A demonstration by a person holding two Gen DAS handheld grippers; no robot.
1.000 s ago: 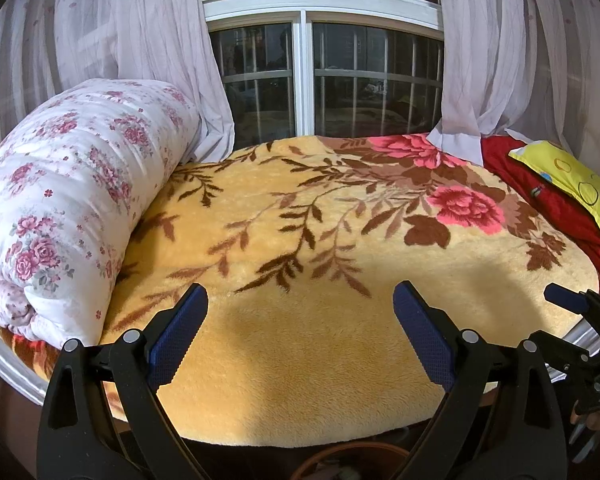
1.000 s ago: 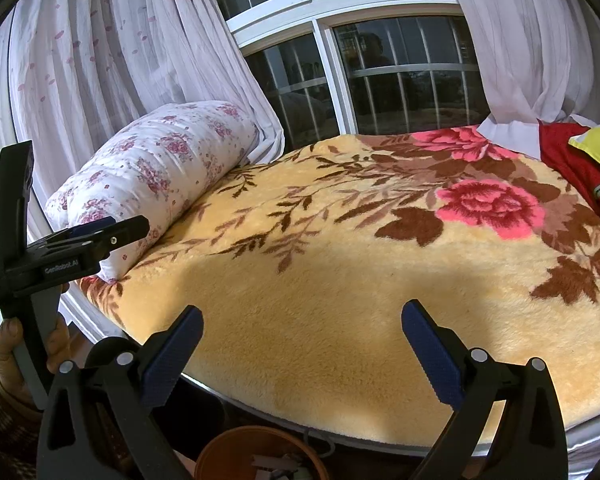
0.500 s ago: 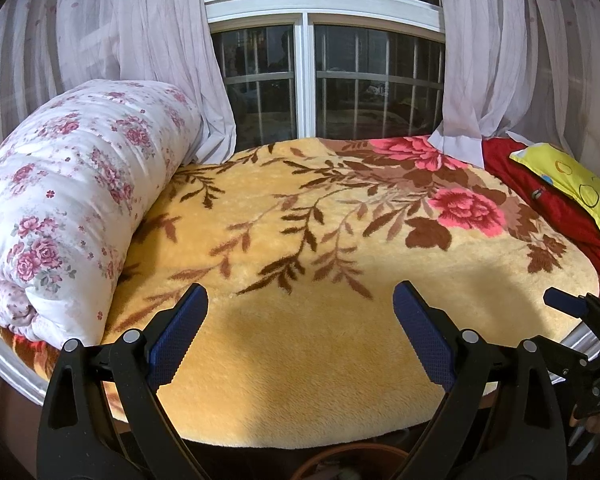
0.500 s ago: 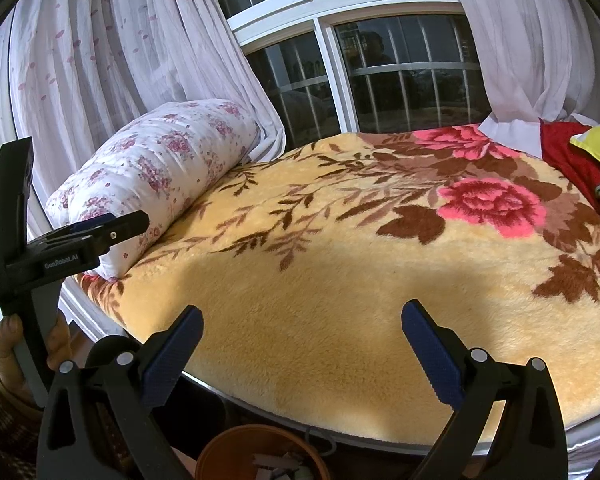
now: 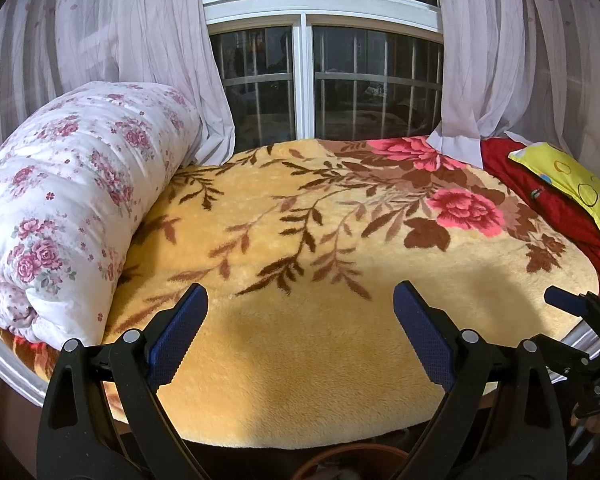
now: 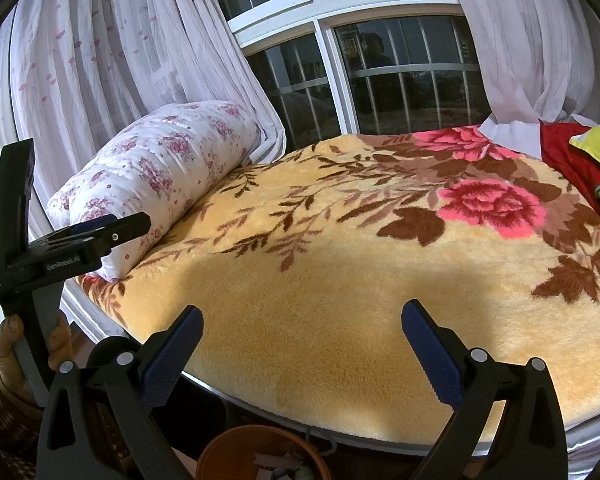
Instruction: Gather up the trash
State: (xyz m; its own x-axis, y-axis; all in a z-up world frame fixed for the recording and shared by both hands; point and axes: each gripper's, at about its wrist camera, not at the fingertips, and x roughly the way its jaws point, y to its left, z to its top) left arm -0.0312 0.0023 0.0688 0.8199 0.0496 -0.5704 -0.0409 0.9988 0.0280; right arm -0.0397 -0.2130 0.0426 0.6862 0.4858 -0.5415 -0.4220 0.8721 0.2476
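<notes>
Right wrist view: your left gripper (image 6: 116, 228) sits mid-left, hand (image 6: 8, 352) on grip; jaw gap can't tell. Right gripper (image 6: 302, 344) spread wide, empty, over yellow floral plush blanket (image 6: 340, 280). Brown round trash bin w/ scraps (image 6: 256, 456) at bottom edge.

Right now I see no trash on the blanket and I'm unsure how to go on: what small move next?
Probably tilt the open right hand-held gripper down toward the brown bin: scraps show inside, the yellow floral blanket looks bare.
</notes>
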